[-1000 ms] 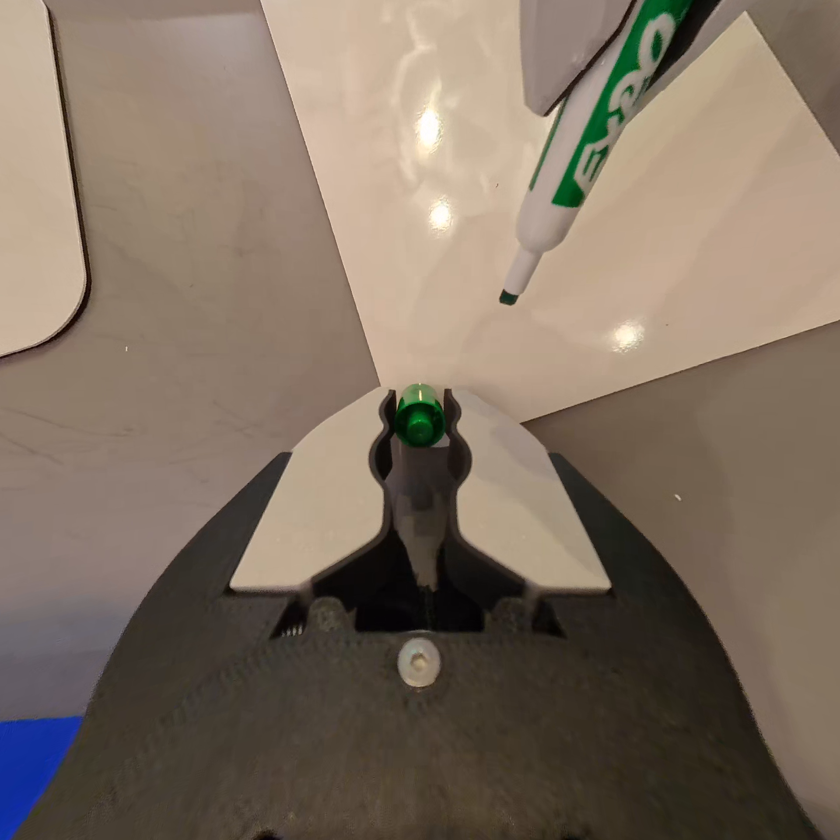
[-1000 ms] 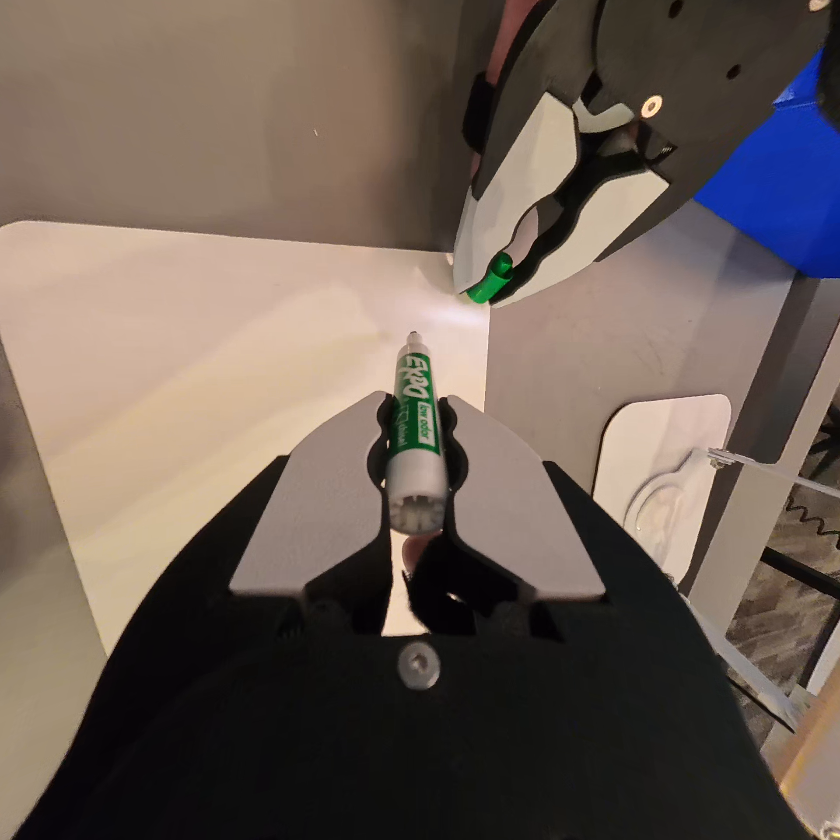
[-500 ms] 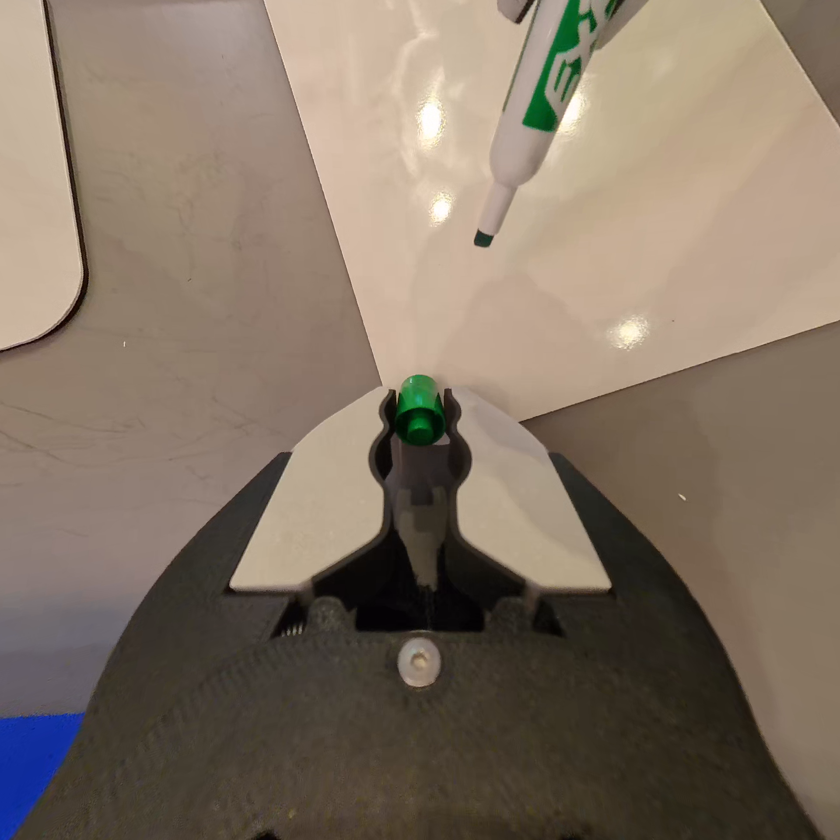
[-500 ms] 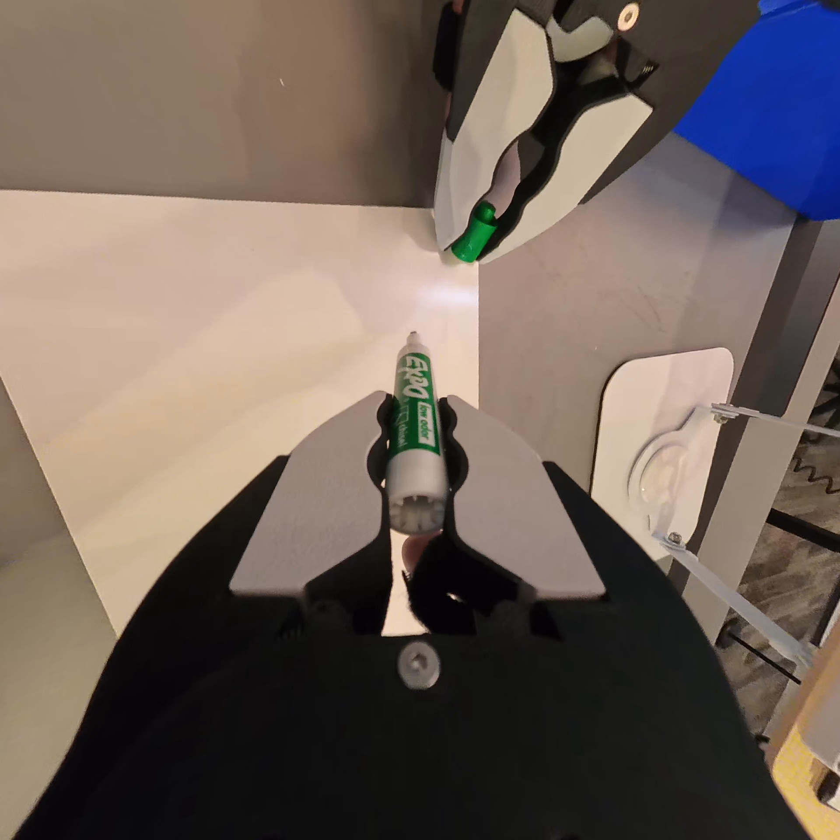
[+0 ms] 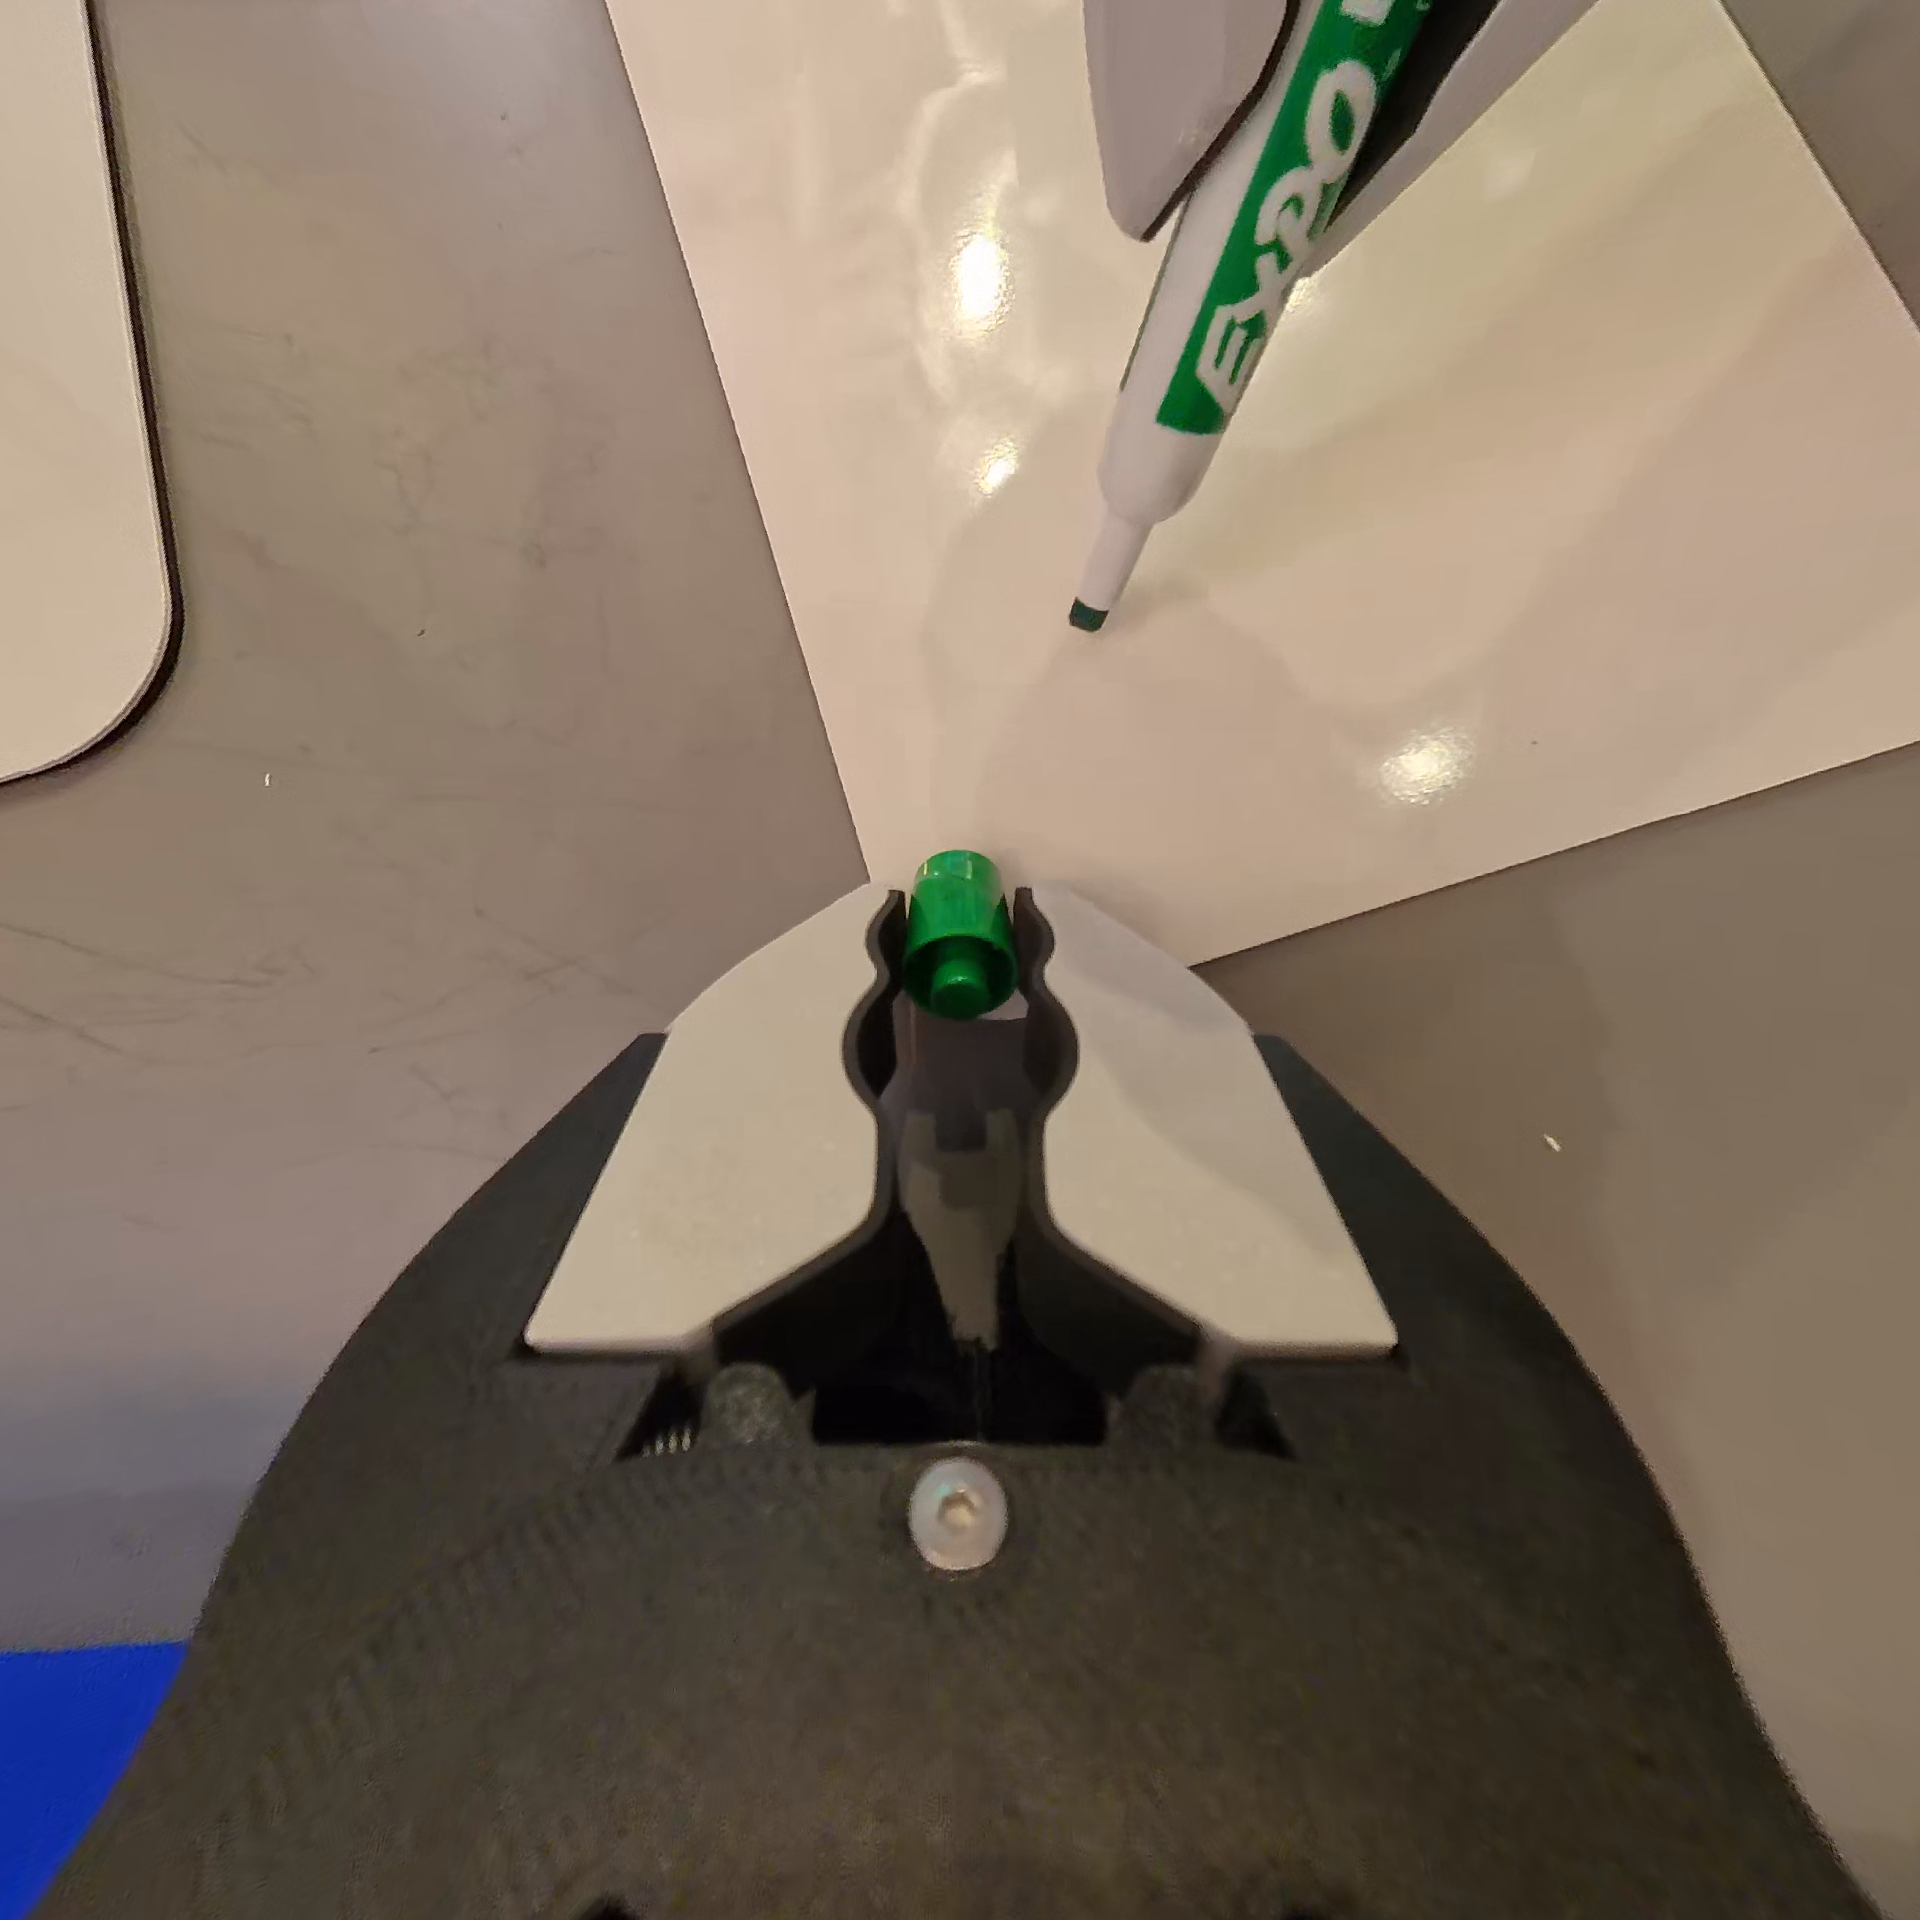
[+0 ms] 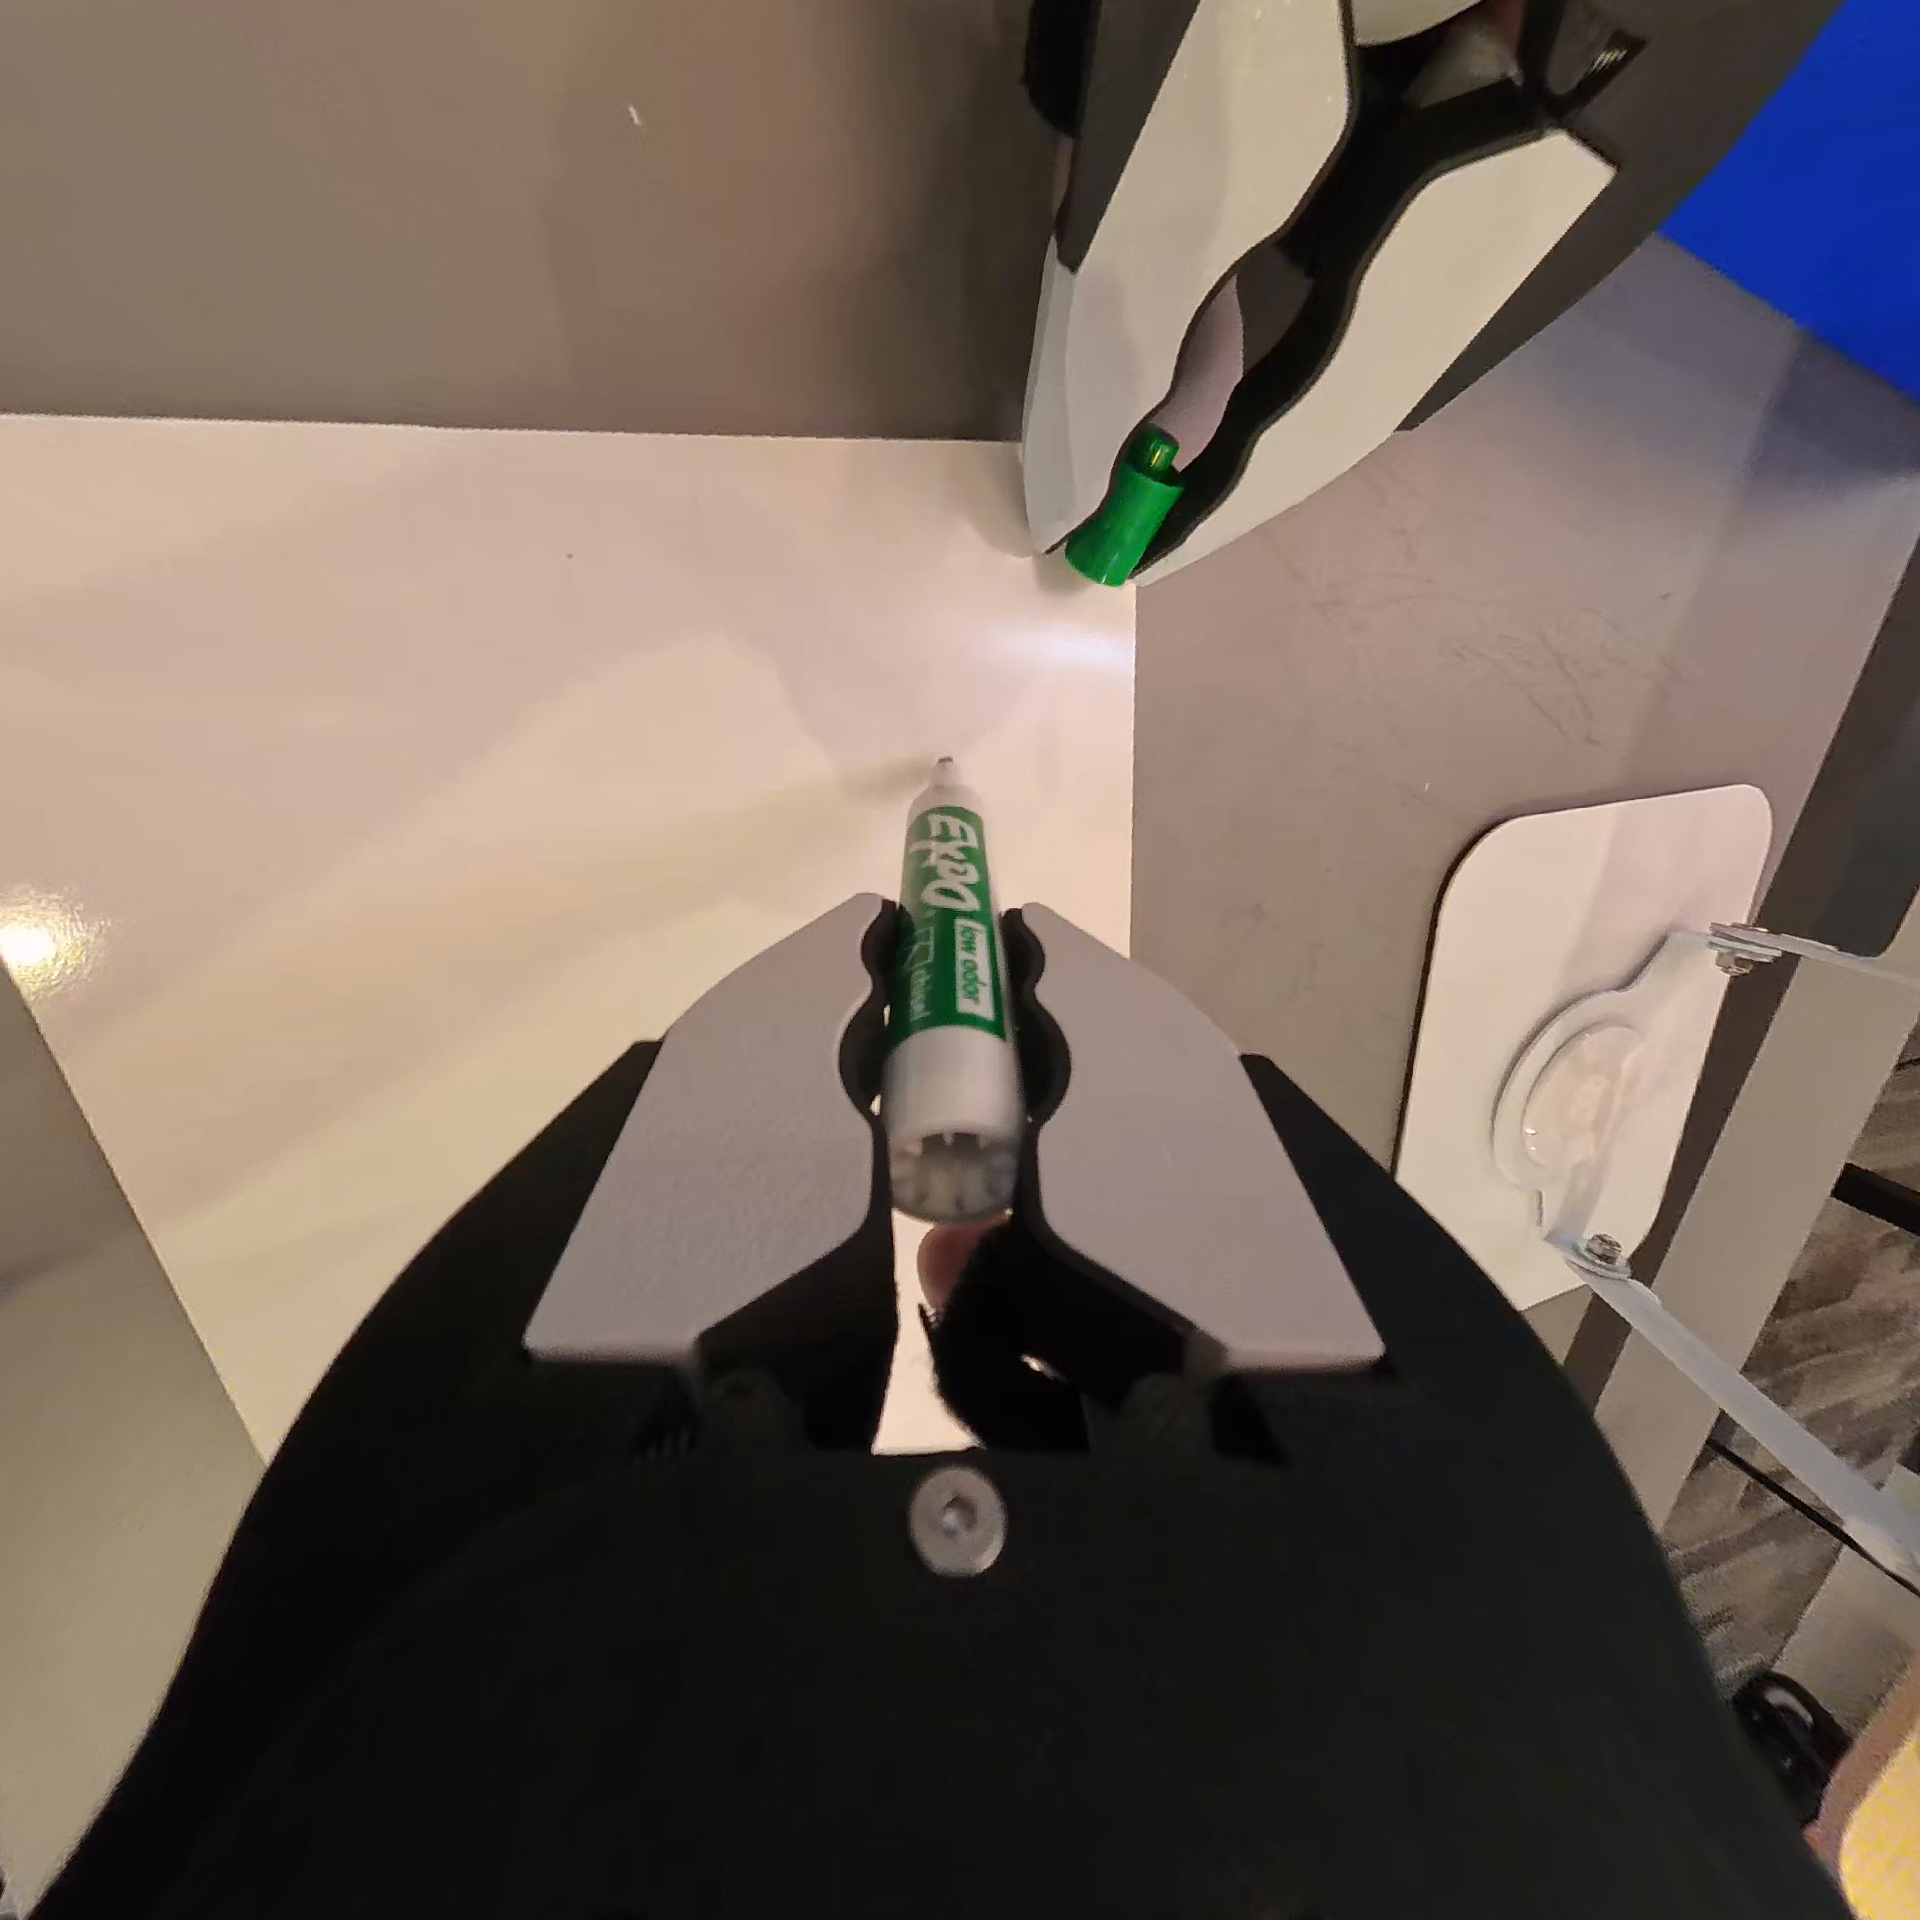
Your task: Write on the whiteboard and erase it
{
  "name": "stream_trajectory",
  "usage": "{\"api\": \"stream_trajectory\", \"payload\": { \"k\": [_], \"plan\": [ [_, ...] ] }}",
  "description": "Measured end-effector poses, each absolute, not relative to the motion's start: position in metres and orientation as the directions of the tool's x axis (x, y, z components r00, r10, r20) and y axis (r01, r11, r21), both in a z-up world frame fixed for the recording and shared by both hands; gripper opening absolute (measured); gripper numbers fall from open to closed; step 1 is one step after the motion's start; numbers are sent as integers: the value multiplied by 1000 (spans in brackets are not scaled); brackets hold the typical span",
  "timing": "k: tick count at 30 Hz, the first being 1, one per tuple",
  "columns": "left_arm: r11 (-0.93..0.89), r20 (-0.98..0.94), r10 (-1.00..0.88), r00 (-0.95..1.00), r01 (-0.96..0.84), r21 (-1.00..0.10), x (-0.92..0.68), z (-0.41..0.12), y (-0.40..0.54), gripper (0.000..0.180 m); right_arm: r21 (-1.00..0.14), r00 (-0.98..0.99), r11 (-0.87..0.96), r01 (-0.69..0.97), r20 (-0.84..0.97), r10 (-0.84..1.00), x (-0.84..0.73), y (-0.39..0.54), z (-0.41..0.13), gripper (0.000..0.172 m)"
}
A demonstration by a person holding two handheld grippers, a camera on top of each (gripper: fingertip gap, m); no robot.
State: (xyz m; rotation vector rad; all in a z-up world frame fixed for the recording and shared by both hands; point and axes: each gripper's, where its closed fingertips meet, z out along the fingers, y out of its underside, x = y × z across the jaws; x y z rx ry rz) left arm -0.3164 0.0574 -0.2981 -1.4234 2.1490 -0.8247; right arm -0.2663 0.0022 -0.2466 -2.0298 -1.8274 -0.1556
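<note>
The right gripper (image 6: 951,914) clamps a green-labelled marker (image 6: 948,977), tip poised just over the blank whiteboard (image 6: 416,727); at one o'clock the left gripper (image 6: 1132,540) pinches the green cap (image 6: 1117,520) at the board's corner. Best lower gently, keeping light, even pressure. Half a second ago the tip hovered farther up the board.
</note>
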Motion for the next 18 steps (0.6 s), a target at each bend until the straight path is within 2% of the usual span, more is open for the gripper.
{"api": "stream_trajectory", "payload": {
  "k": [18],
  "plan": [
    [288,-18,-925,-381,-666,-688,-316,-298,57,20,-231,52,20,973,299,953,-300,-16,-249,20]
  ]
}}
